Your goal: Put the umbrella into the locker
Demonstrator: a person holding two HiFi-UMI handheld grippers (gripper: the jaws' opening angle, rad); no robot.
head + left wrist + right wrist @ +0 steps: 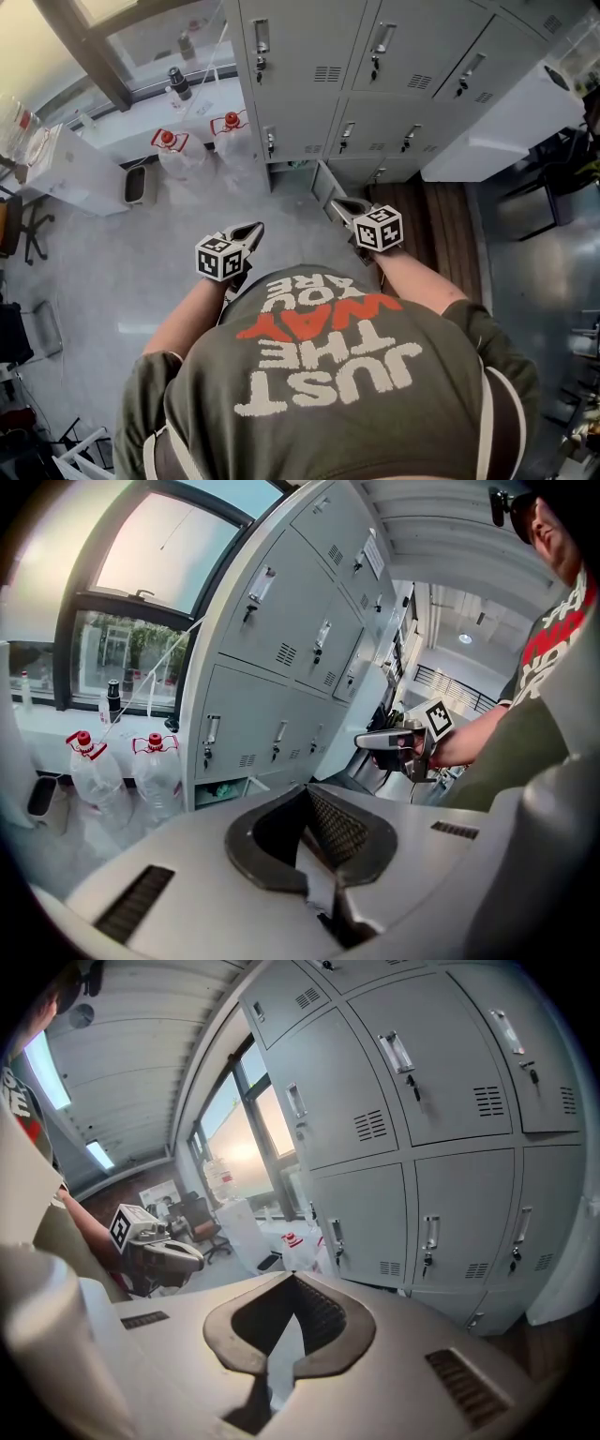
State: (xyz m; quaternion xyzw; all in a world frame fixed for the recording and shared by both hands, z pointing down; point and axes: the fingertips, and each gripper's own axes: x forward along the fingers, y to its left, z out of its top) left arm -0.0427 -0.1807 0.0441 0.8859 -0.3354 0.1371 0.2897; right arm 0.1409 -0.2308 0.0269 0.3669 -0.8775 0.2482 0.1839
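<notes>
No umbrella shows in any view. Grey lockers (309, 56) stand ahead of me, also seen in the left gripper view (281, 649) and the right gripper view (422, 1119). A low compartment (292, 173) at floor level stands open, its door (323, 186) ajar, with something greenish inside (223, 789). My left gripper (255, 227) is held out in front of the person's body, shut and empty, its tips meeting (305, 791). My right gripper (336, 203) points at the ajar door, also shut with nothing in it (292, 1279). Each gripper shows in the other's view: the right (367, 740), the left (192, 1258).
Two large water bottles with red caps (173, 155) (230, 131) stand on the floor left of the lockers. A small bin (138, 183) and a white cabinet (75, 173) are further left. A white counter (506, 131) juts out at the right.
</notes>
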